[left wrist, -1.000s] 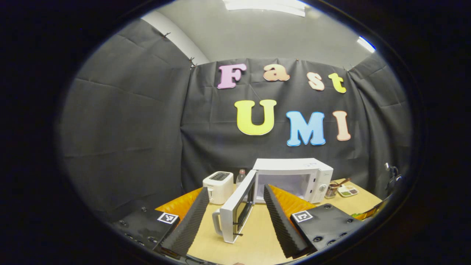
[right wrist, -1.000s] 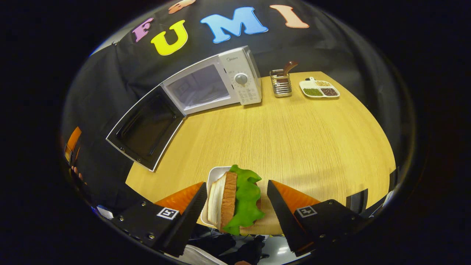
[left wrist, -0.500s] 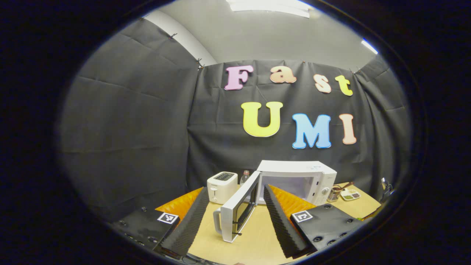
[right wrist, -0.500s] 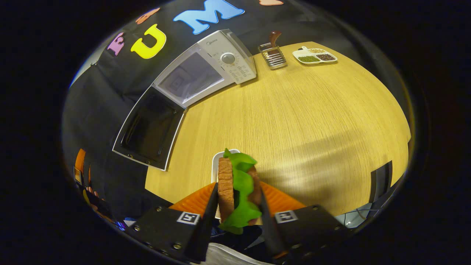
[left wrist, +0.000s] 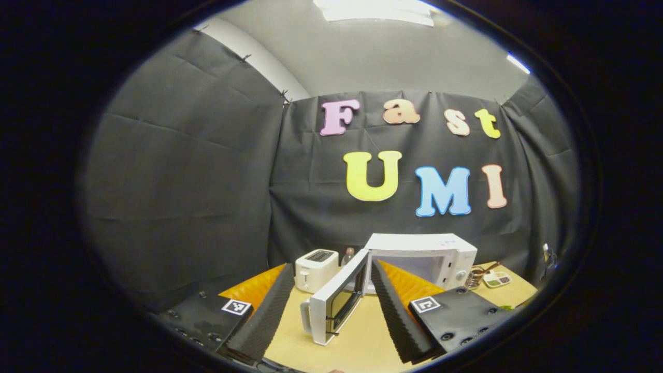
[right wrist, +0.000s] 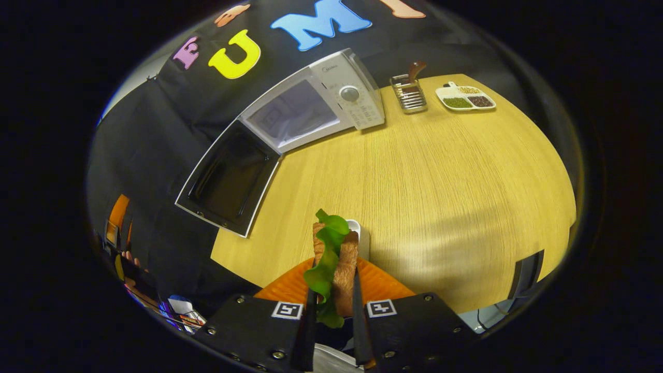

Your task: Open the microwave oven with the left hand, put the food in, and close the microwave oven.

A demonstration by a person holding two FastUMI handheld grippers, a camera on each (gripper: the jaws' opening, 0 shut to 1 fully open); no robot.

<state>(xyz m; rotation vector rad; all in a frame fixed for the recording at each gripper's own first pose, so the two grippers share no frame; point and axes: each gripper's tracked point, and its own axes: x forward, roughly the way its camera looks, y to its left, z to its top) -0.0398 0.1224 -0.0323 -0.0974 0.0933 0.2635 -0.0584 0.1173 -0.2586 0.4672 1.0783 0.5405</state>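
wooden table, plate behind sandwich

Toaster left of microwave, utensil rack right, dish beyond

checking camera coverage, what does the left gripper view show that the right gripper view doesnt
Left gripper view alone: a toaster and a bottle beside the microwave, seen between the open left gripper.

Right gripper view alone: the right gripper shut on the sandwich, over a white plate.

Both: microwave, its open door, the utensil holder, the sectioned dish, the table.
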